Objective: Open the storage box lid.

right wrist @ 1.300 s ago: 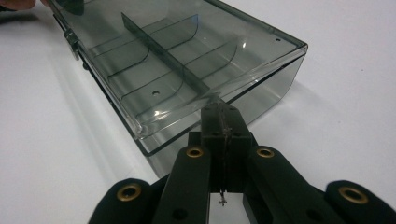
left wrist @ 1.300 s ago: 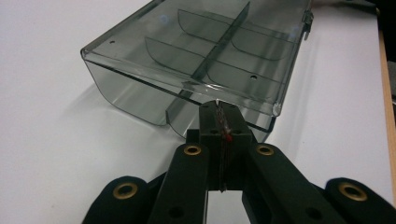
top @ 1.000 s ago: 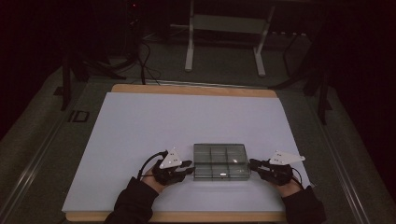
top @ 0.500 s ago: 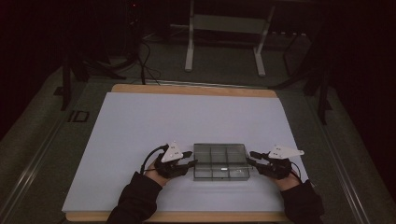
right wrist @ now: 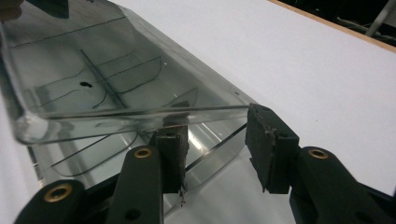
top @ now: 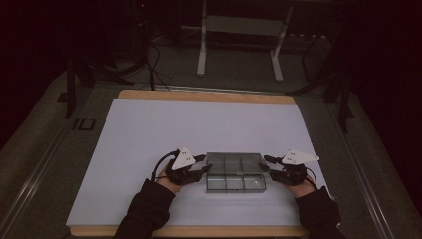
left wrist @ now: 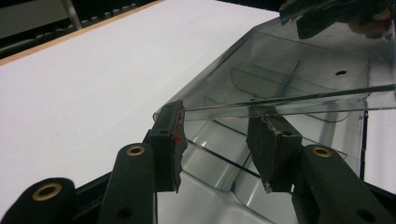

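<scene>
While wide white table (top: 149, 139) lies bare beyond, both grippers' jaws gape, straddling the clear box's (top: 234, 172) end edges.

Both forearms lay low, the left gripper (top: 203, 168) and right gripper (top: 267, 167) pointing inward toward each other, jaws parted.

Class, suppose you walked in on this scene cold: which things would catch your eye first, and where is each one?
First, the clear compartment box, its lid partly raised, near the front edge of the white table. Next, the two hand-held tools flanking it: the left tool at its left end and the right tool at its right end, each with open jaws set around the lid's edge. Behind the table, a pale metal stand shows against the dark room.
</scene>
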`<state>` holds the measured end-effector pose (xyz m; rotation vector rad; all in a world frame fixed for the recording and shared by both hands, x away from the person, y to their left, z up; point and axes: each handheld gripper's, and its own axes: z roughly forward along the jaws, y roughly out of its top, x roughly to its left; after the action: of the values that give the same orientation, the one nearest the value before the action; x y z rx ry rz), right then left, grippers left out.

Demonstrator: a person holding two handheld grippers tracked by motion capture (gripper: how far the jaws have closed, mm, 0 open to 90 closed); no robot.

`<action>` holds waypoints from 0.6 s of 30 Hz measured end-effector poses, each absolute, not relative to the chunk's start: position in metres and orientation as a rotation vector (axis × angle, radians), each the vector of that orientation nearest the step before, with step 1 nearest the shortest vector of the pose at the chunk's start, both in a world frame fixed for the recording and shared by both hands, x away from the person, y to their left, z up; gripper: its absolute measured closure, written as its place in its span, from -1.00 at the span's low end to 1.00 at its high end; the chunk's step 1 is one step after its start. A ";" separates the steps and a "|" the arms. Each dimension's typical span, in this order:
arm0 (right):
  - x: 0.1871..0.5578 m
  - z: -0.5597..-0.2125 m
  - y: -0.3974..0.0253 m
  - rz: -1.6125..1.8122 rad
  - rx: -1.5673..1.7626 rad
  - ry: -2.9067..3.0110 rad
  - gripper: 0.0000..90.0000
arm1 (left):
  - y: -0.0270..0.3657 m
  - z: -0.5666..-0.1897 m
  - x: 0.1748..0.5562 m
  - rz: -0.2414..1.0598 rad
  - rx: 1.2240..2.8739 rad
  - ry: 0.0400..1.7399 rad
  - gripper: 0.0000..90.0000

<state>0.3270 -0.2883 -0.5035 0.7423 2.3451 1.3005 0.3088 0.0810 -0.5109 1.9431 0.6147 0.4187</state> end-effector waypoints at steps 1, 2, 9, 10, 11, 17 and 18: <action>0.328 -0.503 -0.288 1.300 0.743 2.343 0.31 | 0.080 -0.511 0.310 0.418 1.935 0.614 0.29; 0.329 -0.503 -0.287 1.295 0.732 2.340 0.31 | 0.080 -0.511 0.311 0.423 1.931 0.611 0.29; 0.336 -0.503 -0.283 1.291 0.731 2.322 0.38 | 0.078 -0.512 0.319 0.446 1.930 0.636 0.34; 0.338 -0.504 -0.283 1.291 0.731 2.320 0.40 | 0.077 -0.512 0.320 0.448 1.926 0.637 0.36; 0.338 -0.504 -0.283 1.295 0.737 2.314 0.41 | 0.077 -0.512 0.321 0.449 1.925 0.638 0.37; 0.342 -0.502 -0.279 1.286 0.732 2.297 0.47 | 0.075 -0.514 0.327 0.448 1.900 0.657 0.48; 0.343 -0.502 -0.279 1.280 0.735 2.298 0.48 | 0.074 -0.515 0.328 0.449 1.896 0.660 0.48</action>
<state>0.3430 -0.2786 -0.5022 0.7349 2.2976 1.2803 0.3276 0.0745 -0.5147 1.8963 0.6595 0.4489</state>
